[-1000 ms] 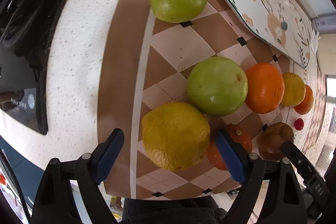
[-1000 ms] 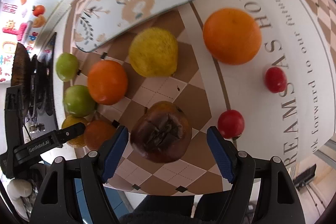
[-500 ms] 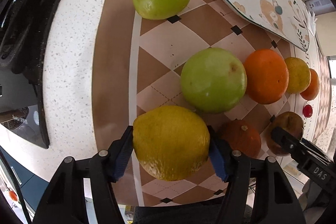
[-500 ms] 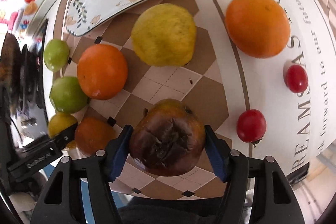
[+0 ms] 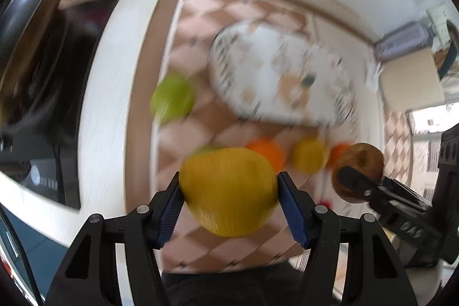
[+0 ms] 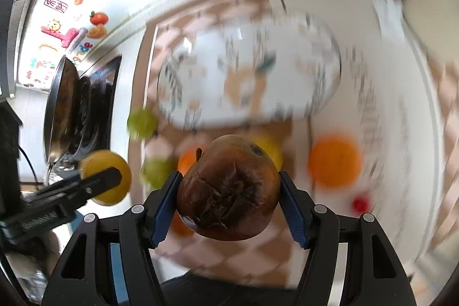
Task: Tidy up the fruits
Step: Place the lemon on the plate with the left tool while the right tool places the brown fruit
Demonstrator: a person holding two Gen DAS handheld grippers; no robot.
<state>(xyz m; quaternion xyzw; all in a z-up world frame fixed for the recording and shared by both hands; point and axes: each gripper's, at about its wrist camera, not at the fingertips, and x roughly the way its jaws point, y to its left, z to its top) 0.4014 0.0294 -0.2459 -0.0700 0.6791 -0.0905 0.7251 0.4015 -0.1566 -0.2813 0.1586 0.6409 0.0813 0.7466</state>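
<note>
My left gripper [image 5: 228, 195] is shut on a yellow citrus fruit [image 5: 228, 191] and holds it above the counter. My right gripper [image 6: 229, 191] is shut on a dark brown fruit [image 6: 228, 187], also lifted. Each held fruit shows in the other view: the brown fruit [image 5: 360, 168] at right, the yellow fruit [image 6: 106, 177] at left. The oval floral plate [image 5: 282, 76] lies ahead, also in the right wrist view [image 6: 249, 70]. Green fruits [image 5: 172, 99], oranges [image 6: 334, 161] and a small red fruit [image 6: 360, 204] lie blurred on the checkered mat.
A black stove top with a pan [image 6: 66, 111] sits at the left on the white counter [image 5: 114, 111]. A wall with stickers [image 6: 68, 33] runs behind. A cardboard box [image 5: 410, 82] stands at the far right.
Both grippers closed on their fruits and have lifted them off the mat, tilting up so the plate and back wall come into view. The views are motion-blurred.
</note>
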